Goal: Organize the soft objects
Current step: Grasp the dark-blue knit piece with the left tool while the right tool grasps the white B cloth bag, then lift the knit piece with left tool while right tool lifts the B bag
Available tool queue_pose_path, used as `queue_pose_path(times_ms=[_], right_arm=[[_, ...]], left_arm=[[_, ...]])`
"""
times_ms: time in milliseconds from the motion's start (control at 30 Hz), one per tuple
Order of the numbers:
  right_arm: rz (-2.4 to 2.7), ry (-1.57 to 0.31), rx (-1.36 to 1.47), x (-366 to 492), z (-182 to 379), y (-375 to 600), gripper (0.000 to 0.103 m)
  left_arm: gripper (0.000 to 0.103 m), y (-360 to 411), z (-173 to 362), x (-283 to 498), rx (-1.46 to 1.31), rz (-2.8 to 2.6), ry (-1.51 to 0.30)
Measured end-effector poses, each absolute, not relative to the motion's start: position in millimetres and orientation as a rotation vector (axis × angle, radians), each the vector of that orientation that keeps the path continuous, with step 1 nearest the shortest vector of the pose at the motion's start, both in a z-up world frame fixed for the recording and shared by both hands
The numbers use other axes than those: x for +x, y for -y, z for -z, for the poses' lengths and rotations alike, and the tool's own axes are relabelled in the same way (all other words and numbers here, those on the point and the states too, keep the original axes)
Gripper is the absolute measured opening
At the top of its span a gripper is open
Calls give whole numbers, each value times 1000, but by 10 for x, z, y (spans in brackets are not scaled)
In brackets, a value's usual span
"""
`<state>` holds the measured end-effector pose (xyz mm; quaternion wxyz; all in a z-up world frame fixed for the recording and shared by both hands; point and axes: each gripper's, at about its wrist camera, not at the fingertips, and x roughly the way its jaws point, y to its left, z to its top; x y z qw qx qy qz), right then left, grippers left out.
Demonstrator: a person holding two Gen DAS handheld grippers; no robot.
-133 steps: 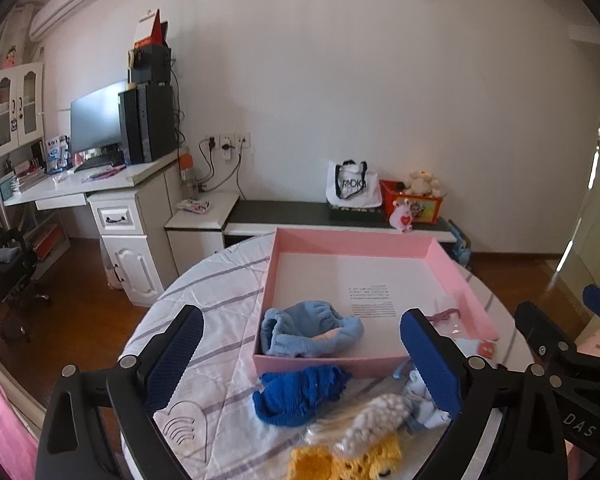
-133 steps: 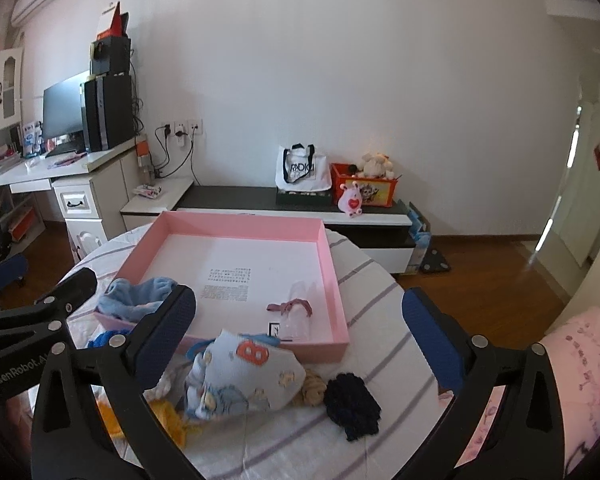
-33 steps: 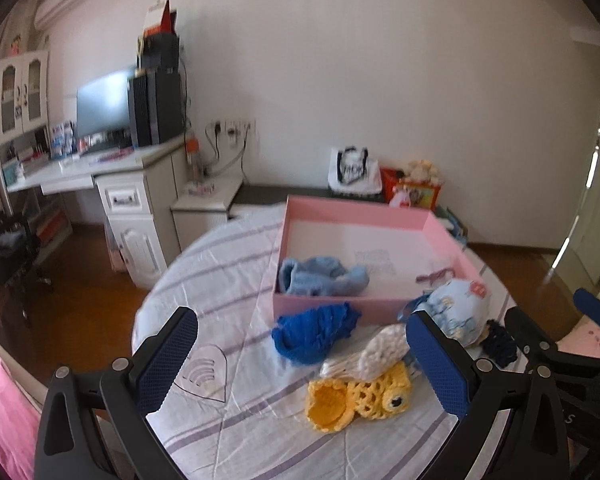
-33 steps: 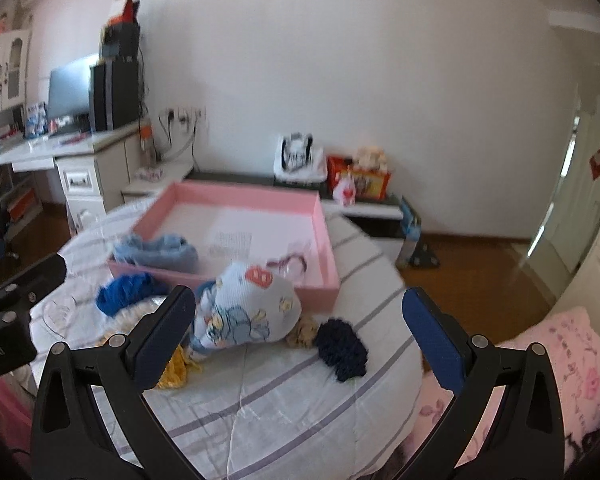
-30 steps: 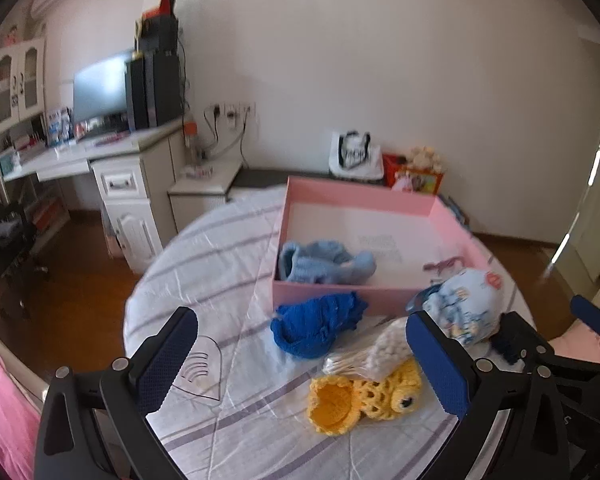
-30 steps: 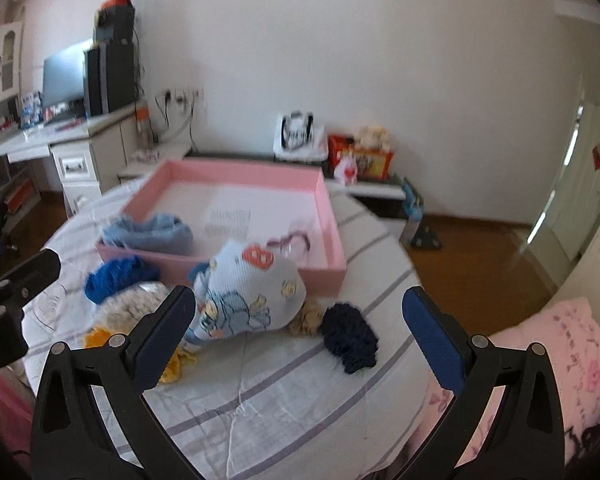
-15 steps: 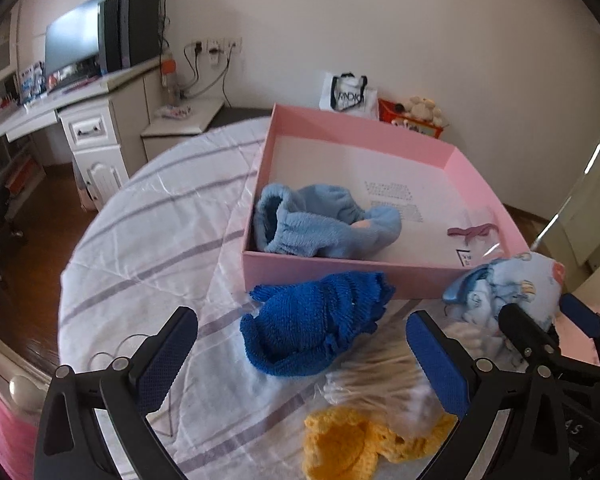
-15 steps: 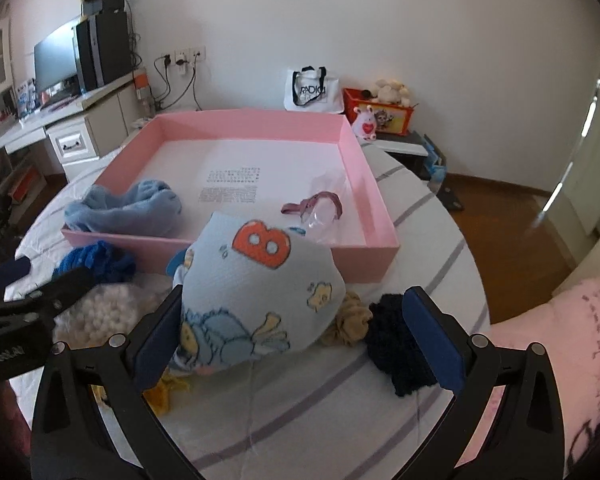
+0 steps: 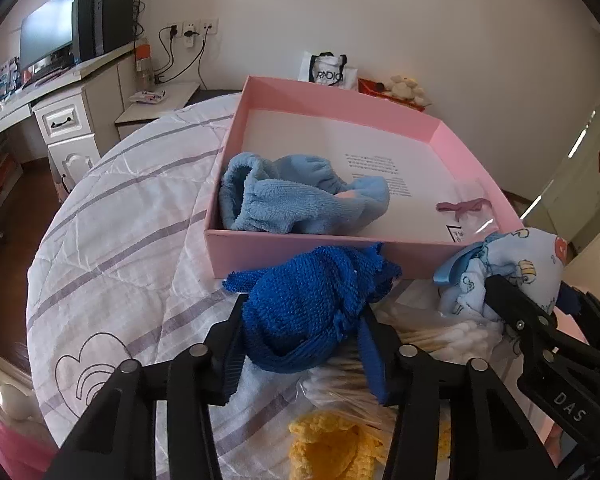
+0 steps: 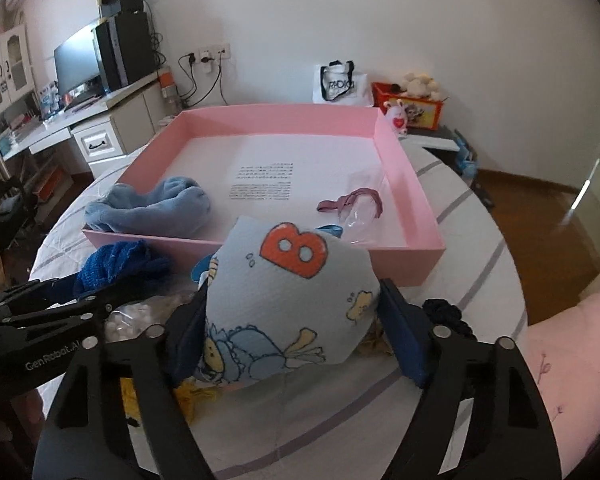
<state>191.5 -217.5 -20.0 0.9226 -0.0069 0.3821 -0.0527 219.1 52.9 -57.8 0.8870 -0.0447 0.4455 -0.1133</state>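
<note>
Left gripper [image 9: 303, 338] jaws pinch a dark blue knitted cloth [image 9: 312, 300]; right gripper [image 10: 296, 322] jaws clamp a pale blue cartoon-print pouch [image 10: 288, 300].

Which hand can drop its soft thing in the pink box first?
Probably left. The left gripper holds the blue knit right beside the box wall. The right gripper holds the printed hat, seemingly farther from the wall.
</note>
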Motion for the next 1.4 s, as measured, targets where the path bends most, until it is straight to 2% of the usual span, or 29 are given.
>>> queue_pose_path(times_ms=[100, 533, 967, 1400], right_arm=[[89, -784, 3, 1897, 197, 2186, 61], [80, -779, 23, 1857, 165, 2208, 49], [82, -720, 51, 1653, -29, 2208, 47], [91, -581, 39, 1245, -452, 2169, 47]], left_arm=[[40, -515, 546, 2144, -92, 236, -921], [39, -528, 335, 1946, -71, 209, -878], [39, -548, 61, 1624, -56, 205, -807], [39, -558, -297, 1162, -42, 195, -702]])
